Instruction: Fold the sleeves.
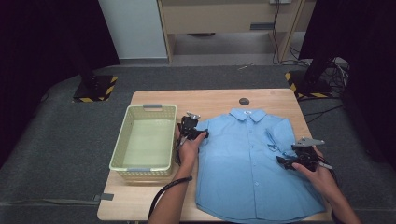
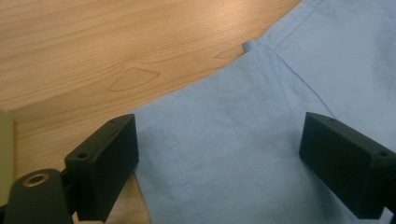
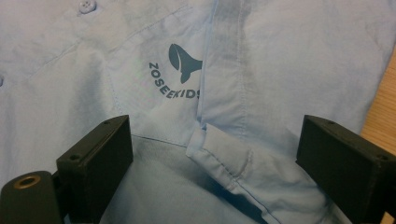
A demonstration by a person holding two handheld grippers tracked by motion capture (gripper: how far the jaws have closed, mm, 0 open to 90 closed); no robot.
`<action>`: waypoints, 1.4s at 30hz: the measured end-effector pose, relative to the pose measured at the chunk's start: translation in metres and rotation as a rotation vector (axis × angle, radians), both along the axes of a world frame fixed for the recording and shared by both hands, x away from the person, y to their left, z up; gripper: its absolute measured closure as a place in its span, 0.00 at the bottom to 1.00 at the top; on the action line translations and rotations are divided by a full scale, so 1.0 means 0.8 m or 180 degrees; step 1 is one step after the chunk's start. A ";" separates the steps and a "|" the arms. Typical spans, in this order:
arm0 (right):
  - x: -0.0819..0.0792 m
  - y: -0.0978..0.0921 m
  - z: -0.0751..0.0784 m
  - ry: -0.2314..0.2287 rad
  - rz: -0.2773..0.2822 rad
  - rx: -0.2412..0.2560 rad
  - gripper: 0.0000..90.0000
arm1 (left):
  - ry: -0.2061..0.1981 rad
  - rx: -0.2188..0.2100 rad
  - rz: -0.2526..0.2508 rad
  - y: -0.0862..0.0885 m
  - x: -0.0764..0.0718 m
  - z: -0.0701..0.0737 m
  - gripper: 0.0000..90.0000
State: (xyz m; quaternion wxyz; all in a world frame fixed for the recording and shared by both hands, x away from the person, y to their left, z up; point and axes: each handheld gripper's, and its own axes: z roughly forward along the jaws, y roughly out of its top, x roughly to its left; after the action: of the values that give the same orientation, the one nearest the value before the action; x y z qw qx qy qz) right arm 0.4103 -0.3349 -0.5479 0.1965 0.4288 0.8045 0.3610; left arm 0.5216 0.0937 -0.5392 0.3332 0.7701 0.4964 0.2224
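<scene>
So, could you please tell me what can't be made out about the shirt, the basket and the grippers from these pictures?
- Shirt: its hem corner is hidden by the person's right forearm in the high view, and its collar label is too small to read.
- Basket: its near wall's outer face is hidden by its own rim.
- Left gripper and right gripper: the fingers are too small in the high view to judge contact with the cloth.

Two bare forearms; each hand (image 1: 190,148) grips a black tool (image 1: 193,131) with blocky, screw-holed jaws, a grey top plate and a trailing black cable.
</scene>
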 end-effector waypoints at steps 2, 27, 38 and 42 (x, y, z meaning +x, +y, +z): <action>0.000 0.000 0.000 0.0000 0.0000 0.0001 0.12 | -0.0009 -0.0012 0.0023 0.001 0.000 -0.001 0.11; -0.001 0.000 0.000 0.0000 0.0005 0.0009 0.12 | -0.0139 -0.0121 -0.0080 -0.012 -0.021 0.010 0.97; 0.000 0.001 0.000 0.0001 0.0012 0.0006 0.12 | -0.0273 -0.0185 -0.0012 -0.012 -0.038 0.040 0.99; 0.000 0.004 0.000 0.0000 0.0027 0.0003 0.12 | -0.0310 -0.0238 0.0015 -0.010 -0.041 0.051 0.99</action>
State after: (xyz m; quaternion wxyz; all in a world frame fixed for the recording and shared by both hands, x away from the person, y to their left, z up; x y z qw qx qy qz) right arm 0.4099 -0.3317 -0.5479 0.1947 0.4255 0.8061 0.3623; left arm 0.4886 0.0860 -0.4982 0.3850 0.7442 0.4894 0.2416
